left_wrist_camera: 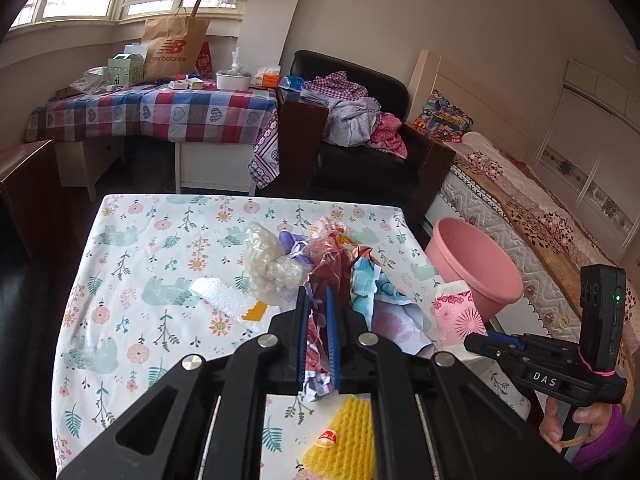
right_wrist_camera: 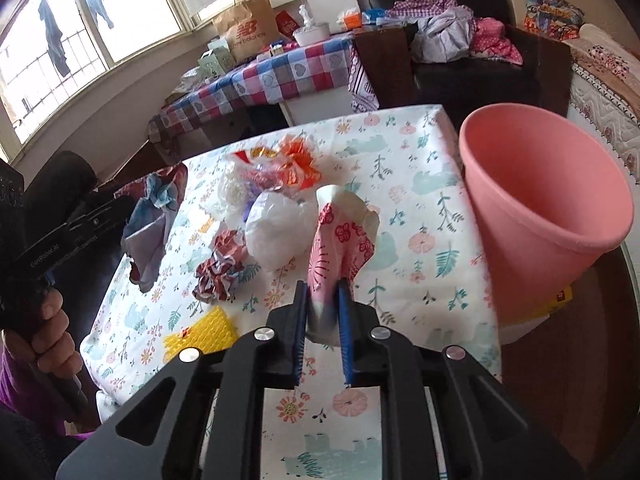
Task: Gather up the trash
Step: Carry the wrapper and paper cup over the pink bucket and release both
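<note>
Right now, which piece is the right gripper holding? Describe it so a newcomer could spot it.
Start at the pink plastic bucket by the floral-cloth table's edge. Just left of it, the right gripper is shut on a crumpled pink-and-white flower-print paper cup, lifted above the cloth. Unlike the loose wrappers, it is the only piece with pink blossoms.

2 wrist fisheyes, close above floral table (left_wrist_camera: 132, 264), facing sofa, sharing pink bucket (right_wrist_camera: 540, 200)

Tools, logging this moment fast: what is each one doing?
Left tool: closed on a crumpled wrapper.
Right tool: closed on a pink paper cup.
</note>
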### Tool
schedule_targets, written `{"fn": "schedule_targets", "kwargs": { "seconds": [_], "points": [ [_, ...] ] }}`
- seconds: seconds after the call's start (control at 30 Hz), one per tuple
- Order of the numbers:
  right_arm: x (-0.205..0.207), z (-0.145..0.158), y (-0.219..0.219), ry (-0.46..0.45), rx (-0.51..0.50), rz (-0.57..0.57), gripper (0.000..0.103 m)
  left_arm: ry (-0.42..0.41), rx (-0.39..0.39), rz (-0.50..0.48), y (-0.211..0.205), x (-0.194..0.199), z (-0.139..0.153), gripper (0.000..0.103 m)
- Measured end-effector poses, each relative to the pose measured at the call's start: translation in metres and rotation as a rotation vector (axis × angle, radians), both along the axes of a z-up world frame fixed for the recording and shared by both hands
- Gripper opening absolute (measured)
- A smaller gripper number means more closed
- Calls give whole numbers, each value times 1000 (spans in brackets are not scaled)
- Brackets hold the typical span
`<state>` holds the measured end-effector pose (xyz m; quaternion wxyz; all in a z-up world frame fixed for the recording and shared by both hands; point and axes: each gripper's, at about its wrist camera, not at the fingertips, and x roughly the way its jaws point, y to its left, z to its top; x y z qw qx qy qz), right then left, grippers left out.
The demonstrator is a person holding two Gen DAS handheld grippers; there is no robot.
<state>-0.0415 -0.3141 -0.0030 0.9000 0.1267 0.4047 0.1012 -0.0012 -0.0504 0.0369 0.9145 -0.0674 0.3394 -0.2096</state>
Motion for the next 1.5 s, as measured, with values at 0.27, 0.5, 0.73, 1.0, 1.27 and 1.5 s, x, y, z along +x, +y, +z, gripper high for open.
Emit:
{"fn": "schedule_targets", "kwargs": {
  "seconds": [0.27, 0.5, 0.73, 1.0, 1.27, 1.5],
  "points": [
    [-2, 15, -53, -63, -3, -149, 15, -28, -15, -107, -62, 18, 14, 8],
    [3, 18, -97, -97, -9, -271, 15, -40, -21, -208, -125, 33, 21, 8],
    [13, 13, -129, -116, -10, -359, 15, -44, 5, -283, -193, 51, 16, 8],
    [25, -3, -155, -94, -4, -424, 15, -30, 65, -319, -263, 80, 0, 8],
    [33, -20, -174, -75, 11, -461, 15, -5, 118, -335, -304, 99, -24, 8],
    [32, -28, -187, -77, 67, -469, 18, -4, 120, -342, -309, 99, -29, 23]
  ]
}}
